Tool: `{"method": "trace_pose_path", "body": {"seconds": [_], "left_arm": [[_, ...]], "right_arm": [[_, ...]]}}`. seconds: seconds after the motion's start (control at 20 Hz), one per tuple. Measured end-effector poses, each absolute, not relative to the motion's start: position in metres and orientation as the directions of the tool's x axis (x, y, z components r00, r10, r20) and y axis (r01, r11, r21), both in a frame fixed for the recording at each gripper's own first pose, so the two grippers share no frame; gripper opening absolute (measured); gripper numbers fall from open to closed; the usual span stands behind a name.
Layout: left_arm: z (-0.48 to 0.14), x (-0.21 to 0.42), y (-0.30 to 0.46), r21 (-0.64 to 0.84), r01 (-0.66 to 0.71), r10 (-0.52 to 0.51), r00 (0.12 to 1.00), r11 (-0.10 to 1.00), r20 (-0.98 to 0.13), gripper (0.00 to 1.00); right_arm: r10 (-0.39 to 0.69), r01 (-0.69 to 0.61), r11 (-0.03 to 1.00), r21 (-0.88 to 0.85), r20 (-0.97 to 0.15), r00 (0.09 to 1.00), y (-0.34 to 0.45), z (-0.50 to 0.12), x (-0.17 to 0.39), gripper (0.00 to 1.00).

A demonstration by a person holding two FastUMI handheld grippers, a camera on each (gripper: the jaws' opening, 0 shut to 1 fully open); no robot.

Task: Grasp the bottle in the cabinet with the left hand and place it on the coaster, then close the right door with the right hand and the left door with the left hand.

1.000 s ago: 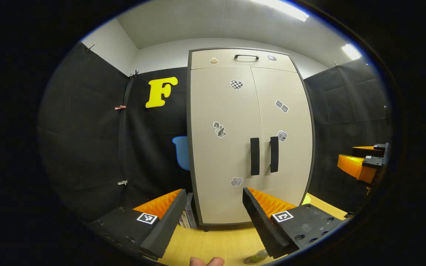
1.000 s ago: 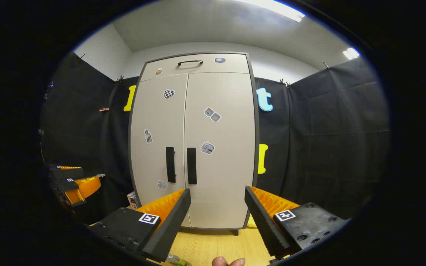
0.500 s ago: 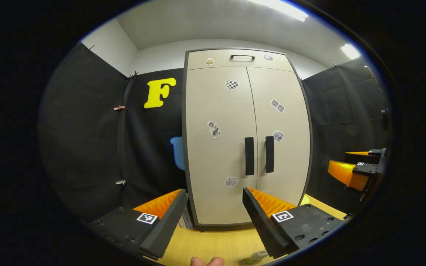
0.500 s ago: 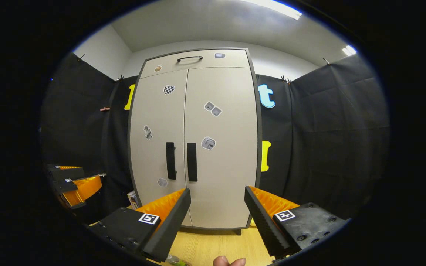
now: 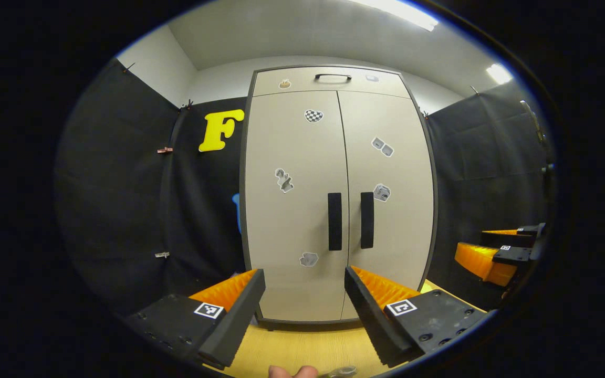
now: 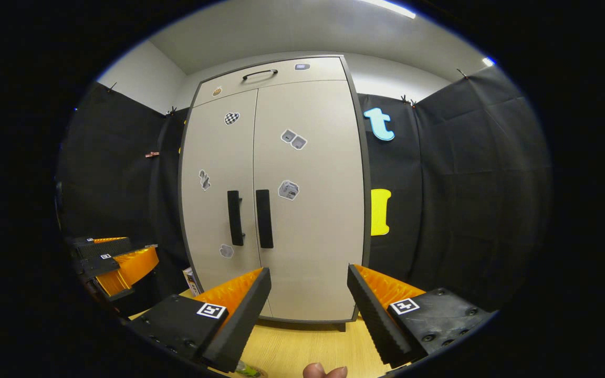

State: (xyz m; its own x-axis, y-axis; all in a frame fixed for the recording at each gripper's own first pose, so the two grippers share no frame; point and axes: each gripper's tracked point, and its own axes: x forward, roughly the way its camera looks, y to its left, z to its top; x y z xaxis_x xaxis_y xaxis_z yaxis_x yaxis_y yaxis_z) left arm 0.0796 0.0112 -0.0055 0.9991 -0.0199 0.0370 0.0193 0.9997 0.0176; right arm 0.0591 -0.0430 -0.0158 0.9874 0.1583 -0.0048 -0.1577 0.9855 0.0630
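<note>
Beige cabinet [image 5: 334, 199] upright on bench, left door [image 5: 292, 210] & right door [image 5: 392, 210] both shut, black handles side by side.

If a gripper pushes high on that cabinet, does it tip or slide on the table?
Tipping looks likelier than sliding: the cabinet is tall and narrow and appears to stand on small feet on the wooden table. Both doors are shut, so a push meets a stiff flat panel. A pull on the door handles would probably swing a door first; weight cannot be judged.
</note>
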Motion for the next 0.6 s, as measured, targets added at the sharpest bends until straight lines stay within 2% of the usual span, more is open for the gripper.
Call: {"method": "trace_pose_path", "body": {"seconds": [0.35,0.6], "left_arm": [[-0.007,0.080,0.018,0.025,-0.028,0.027,0.999,0.999,0.038,0.96],[-0.011,0.077,0.024,-0.004,-0.087,0.087,0.996,0.996,0.021,0.96]], "right_arm": [[0.262,-0.263,0.964,0.050,0.012,0.965,-0.035,-0.022,0.058,0.98],[0.295,-0.296,0.955,0.035,0.021,0.955,-0.027,-0.027,0.058,0.98]]}}
